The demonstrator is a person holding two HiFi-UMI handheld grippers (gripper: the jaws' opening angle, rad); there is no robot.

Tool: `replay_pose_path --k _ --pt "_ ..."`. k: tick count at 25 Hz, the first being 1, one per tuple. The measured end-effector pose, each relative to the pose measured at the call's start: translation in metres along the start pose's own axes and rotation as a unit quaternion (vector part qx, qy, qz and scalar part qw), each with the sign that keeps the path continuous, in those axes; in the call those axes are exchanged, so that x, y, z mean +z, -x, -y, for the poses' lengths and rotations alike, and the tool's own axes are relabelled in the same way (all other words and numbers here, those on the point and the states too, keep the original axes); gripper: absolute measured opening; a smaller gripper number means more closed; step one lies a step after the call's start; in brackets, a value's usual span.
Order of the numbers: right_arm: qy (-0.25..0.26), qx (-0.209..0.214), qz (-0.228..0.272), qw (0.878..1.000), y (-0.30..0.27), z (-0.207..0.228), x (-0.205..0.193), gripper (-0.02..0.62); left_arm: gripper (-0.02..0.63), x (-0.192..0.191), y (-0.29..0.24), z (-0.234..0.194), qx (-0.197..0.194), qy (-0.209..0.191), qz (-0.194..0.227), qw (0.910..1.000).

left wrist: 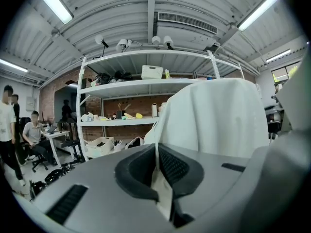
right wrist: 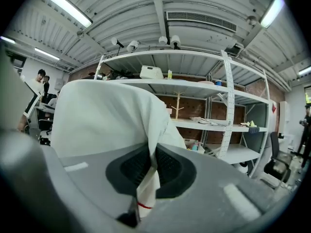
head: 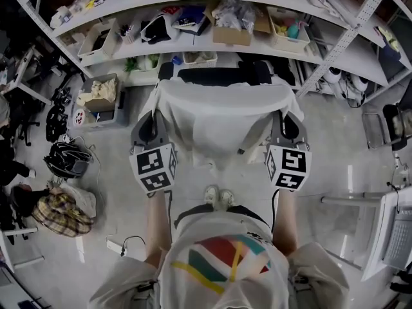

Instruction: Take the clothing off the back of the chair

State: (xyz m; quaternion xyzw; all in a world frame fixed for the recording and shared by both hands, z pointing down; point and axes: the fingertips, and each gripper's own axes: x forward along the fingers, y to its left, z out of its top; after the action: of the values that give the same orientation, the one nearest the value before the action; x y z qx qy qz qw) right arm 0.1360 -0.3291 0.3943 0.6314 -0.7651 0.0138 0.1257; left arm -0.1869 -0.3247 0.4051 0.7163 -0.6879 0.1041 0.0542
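The left gripper (left wrist: 158, 152) had its fingers (left wrist: 138, 171) pressed together on a fold of the white clothing (left wrist: 214, 113). The cloth's edge ran down through the narrow slit between the dark ribbed pads and out below them. The right gripper (right wrist: 151, 154) did the same on the other side. Its fingers (right wrist: 172, 171) pinched a bunched fold of the same clothing (right wrist: 102, 115), and a strip of cloth with a thin red line across it hung out beneath the pads.

In the head view the clothing (head: 222, 118) lay draped over the back of the black chair (head: 222, 76), straight ahead of both pairs of fingers and spread between them. It covered the backrest from its top edge down. The left gripper (head: 148, 131) held the garment's left edge and the right gripper (head: 288, 127) its right edge, both at about the same height, with their marker cubes on the near side, toward the person. In each gripper view the bulk of the clothing rose above the fingers, to the right of the left pair and to the left of the right pair.

Beyond the fingers, behind the chair, stood a white shelving unit (head: 344, 40) loaded with boxes and small items. The person's shoes (head: 219, 197) stood on the pale floor (head: 116, 211), below and between the two grippers. Far off to the left of the left fingers, people (left wrist: 34, 130) sat and stood by a desk (left wrist: 56, 135).
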Motion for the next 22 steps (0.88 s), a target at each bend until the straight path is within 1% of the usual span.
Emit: replay_pose_path --k 5,11,15,19,22 --pt "-0.009 -0.015 0.002 1.000 0.002 0.010 0.001 0.011 0.014 0.005 0.003 -0.003 0.003 -0.002 0.009 1.0000" --pt "-0.006 -0.026 0.001 1.000 0.006 0.017 0.005 0.009 0.014 0.028 0.012 -0.024 0.025 0.010 0.041 0.9988" --pt "0.001 -0.031 0.005 0.999 0.012 0.025 0.008 0.009 0.012 0.039 0.012 -0.031 0.033 0.002 0.049 0.9983" --pt "0.013 -0.028 0.001 1.000 0.011 0.030 0.011 0.009 0.012 0.044 0.014 -0.030 0.035 -0.008 0.051 0.9981" --pt "0.011 -0.021 -0.002 1.000 0.006 0.030 0.013 0.009 0.012 0.045 0.013 -0.030 0.038 -0.017 0.053 0.9977"
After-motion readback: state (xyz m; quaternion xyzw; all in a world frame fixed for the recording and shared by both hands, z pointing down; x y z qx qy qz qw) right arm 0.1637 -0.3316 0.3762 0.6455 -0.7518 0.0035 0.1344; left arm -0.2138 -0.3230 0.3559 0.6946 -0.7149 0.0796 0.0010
